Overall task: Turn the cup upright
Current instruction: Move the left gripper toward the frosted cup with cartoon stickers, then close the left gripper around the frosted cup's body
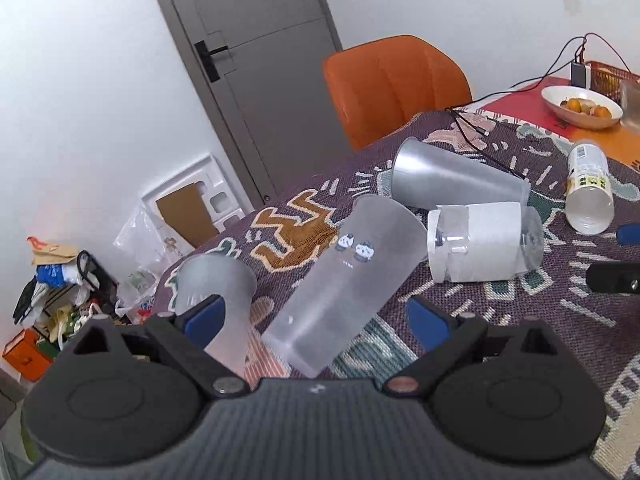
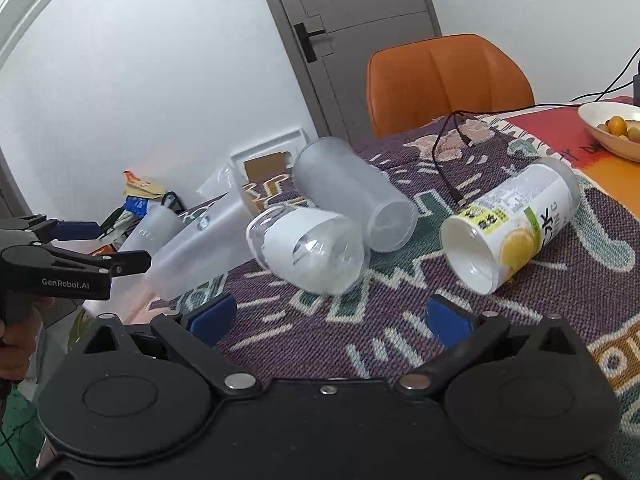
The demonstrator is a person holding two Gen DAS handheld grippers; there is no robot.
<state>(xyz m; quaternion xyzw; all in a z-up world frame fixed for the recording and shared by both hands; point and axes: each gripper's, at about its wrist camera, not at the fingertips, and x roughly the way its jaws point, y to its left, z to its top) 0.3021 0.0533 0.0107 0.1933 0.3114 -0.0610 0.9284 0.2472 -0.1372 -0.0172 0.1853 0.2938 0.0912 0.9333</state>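
Note:
Several plastic cups lie on their sides on the patterned tablecloth [image 1: 520, 320]. A frosted cup with two panda prints [image 1: 340, 280] lies tilted between the fingers of my open left gripper [image 1: 316, 316], untouched by the pads. It also shows in the right wrist view [image 2: 192, 248]. A frosted cup [image 1: 216, 280] stands upright by the left finger. A white-sleeved clear cup [image 1: 480, 240] [image 2: 308, 248], a large frosted cup [image 1: 452, 176] [image 2: 356, 196] and a lemon-label cup [image 1: 588, 188] [image 2: 516, 224] lie beyond. My right gripper [image 2: 328, 316] is open and empty, just before the white-sleeved cup.
An orange chair [image 1: 392, 84] stands at the table's far side. A black cable [image 2: 448, 160] runs across the cloth. A bowl of fruit [image 1: 580, 106] sits at the far right. The table edge drops off at the left, with clutter [image 1: 60, 292] on the floor below.

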